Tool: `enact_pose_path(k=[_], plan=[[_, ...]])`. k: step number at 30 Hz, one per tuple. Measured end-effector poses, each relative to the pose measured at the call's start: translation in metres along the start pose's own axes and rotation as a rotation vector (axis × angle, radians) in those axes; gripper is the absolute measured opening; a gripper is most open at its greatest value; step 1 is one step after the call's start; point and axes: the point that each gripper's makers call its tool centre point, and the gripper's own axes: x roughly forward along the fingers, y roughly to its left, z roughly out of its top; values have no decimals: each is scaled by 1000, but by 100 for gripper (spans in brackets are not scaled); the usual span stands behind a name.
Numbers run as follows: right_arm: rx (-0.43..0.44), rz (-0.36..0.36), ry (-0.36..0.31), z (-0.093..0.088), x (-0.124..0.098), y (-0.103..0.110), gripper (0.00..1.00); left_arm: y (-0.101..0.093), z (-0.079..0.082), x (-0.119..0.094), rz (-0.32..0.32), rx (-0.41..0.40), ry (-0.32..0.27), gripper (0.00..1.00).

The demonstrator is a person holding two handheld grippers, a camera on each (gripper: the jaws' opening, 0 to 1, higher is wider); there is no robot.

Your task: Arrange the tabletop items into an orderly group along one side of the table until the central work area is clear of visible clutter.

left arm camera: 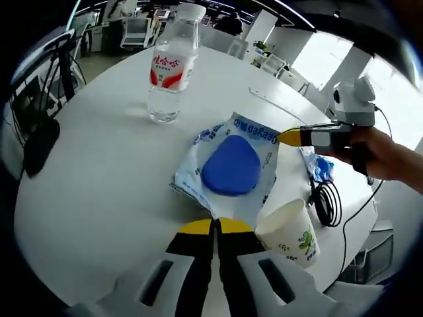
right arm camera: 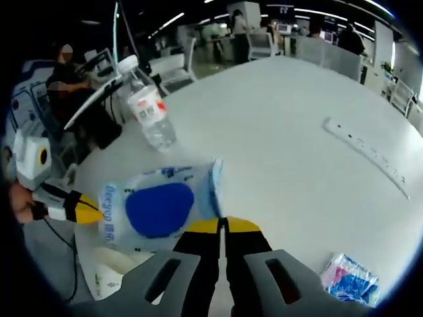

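A white wet-wipes pack (left arm camera: 231, 165) with a blue oval lid lies flat on the round white table (left arm camera: 99, 172). My left gripper (left arm camera: 215, 226) is shut, its yellow tips at the pack's near corner with nothing visible between them. The right gripper (left arm camera: 294, 137), held by a hand, points at the pack's right edge. In the right gripper view my right gripper (right arm camera: 223, 226) is shut beside the same pack (right arm camera: 158, 208), and the left gripper (right arm camera: 82, 211) comes in at the pack's left edge. A clear water bottle (left arm camera: 172, 66) (right arm camera: 149, 109) with a red label stands upright beyond the pack.
A paper cup (left arm camera: 291, 231) (right arm camera: 115, 261) stands near the table edge between the two grippers. A small blue packet (left arm camera: 320, 168) and a coiled black cable (left arm camera: 327, 201) lie at the right edge. A blue-and-pink packet (right arm camera: 350, 277) and a long white strip (right arm camera: 367, 155) lie further off.
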Motion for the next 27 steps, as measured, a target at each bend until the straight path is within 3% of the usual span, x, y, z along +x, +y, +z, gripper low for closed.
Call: enact_pose_path(k=[7,13,27], plan=[[14,-46,-44,-2,-27,-16,0,-9,28,7,-10,54,-30,0],[79,-119,-117,-6,-54,-34,0,-27,53,16,-34,136,-51,0],[123,-197,-159,-34,-87,-19,0,-36,91,38,-39,217,-73,0]])
